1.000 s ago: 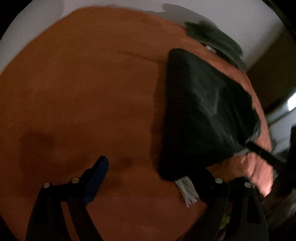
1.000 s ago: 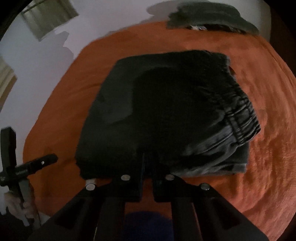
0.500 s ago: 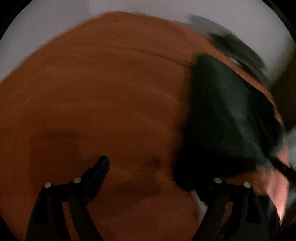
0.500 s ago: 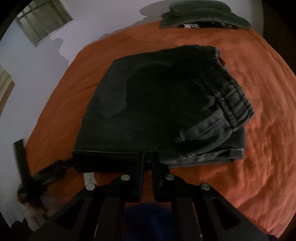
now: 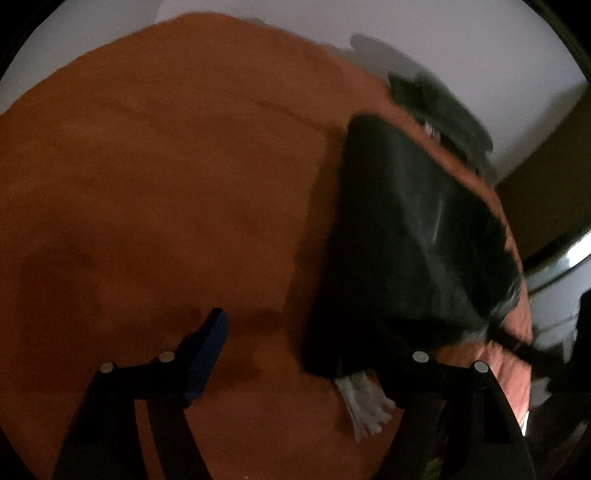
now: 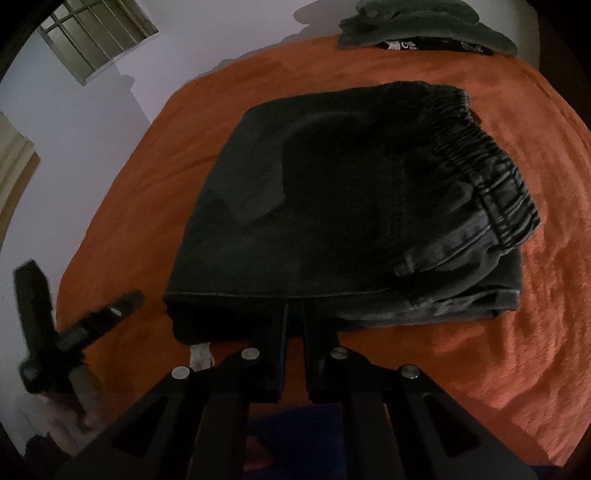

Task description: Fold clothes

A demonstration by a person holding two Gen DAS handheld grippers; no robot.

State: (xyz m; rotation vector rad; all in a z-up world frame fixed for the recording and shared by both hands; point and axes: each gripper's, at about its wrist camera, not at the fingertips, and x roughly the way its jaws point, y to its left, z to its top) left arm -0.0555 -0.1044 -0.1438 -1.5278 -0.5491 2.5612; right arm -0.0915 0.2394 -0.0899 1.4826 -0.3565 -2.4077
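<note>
Left gripper (image 5: 306, 354), lower frame, has just been closing, jaws wide, nothing clearly between; the right finger is lost against the trousers (image 5: 406, 240), right of centre on my blanket (image 5: 166, 184). Right gripper (image 6: 294, 325), bottom centre, is pinched shut at the trousers' (image 6: 351, 203) near hem; whether cloth is caught is hidden. Folding looks nearly done; a pile (image 6: 424, 22) waits, upper right.

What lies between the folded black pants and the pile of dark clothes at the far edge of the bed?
Only bare orange blanket. The right wrist view shows this strip between the folded black pants and the pile of dark clothes.
</note>
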